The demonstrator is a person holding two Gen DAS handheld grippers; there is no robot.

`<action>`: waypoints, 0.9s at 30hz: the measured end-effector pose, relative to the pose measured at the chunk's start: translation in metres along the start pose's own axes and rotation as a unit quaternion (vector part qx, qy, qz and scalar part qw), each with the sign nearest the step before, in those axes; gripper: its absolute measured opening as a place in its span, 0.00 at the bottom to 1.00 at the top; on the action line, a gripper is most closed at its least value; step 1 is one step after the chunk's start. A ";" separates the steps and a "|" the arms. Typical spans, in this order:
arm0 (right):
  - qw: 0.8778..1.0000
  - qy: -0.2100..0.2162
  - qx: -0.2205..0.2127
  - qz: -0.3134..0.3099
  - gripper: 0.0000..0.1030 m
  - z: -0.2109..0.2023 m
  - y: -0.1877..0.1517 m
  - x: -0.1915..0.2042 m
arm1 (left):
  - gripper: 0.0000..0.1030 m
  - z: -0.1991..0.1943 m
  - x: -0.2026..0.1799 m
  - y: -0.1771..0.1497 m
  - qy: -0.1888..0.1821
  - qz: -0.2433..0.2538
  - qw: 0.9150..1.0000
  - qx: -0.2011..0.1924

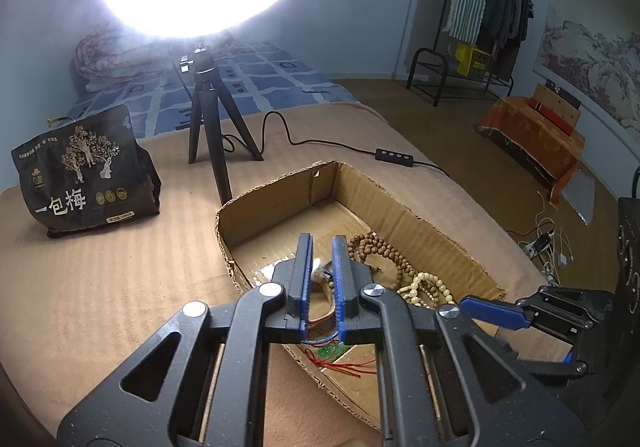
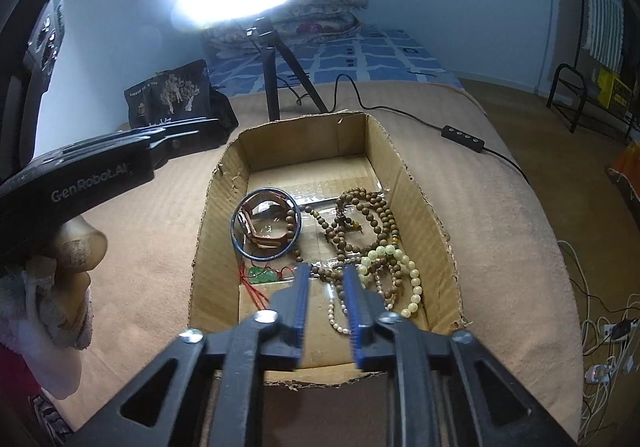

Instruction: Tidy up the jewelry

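Hovering both grippers over the cardboard box (image 2: 420,183): left gripper (image 1: 322,243) and right gripper (image 2: 326,273) jaws slightly parted, empty. Close now and you'll snag tangled wooden beads (image 2: 360,215) near the box's right wall.

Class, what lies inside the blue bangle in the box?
Inside the bangle: a brown strap and a clear wrapper; what lies beneath them is hidden.

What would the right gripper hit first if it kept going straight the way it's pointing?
Probably the brown bead string lying between the tips of the right gripper, on the floor of the cardboard box. Depth is hard to judge; the pearl strand lies close by.
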State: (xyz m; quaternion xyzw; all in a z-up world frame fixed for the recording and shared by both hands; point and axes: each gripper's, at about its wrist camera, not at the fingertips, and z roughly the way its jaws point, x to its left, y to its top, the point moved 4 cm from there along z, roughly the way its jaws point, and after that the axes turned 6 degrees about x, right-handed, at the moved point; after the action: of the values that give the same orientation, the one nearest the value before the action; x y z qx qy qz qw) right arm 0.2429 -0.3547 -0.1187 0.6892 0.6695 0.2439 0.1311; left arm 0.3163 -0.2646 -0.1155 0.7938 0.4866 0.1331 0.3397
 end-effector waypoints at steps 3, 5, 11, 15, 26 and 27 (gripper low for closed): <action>1.000 -0.009 -0.004 -0.009 0.56 -0.001 0.000 0.003 | 0.57 -0.002 0.000 0.001 0.005 0.000 1.000 -0.011; 1.000 -0.020 -0.014 -0.012 0.76 -0.003 -0.001 0.004 | 0.64 -0.005 -0.001 0.002 0.010 0.004 1.000 -0.017; 0.999 -0.038 -0.019 -0.017 0.92 -0.004 -0.001 0.005 | 0.77 -0.006 0.000 0.004 0.016 0.000 1.000 -0.016; 0.998 -0.054 -0.023 -0.013 0.99 -0.007 -0.001 0.005 | 0.80 -0.005 -0.001 0.003 0.017 -0.001 1.000 -0.010; 0.996 -0.081 -0.029 -0.004 1.00 -0.011 0.002 0.002 | 0.80 -0.011 0.003 0.004 0.022 -0.011 1.000 -0.012; 0.996 -0.081 -0.030 -0.003 1.00 -0.012 0.002 0.002 | 0.80 -0.011 0.003 0.004 0.022 -0.012 1.000 -0.012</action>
State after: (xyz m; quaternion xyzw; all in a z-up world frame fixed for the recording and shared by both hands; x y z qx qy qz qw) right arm 0.2387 -0.3547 -0.1072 0.7003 0.6515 0.2068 0.2061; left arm 0.3144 -0.2581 -0.1054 0.7805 0.5017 0.1524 0.3404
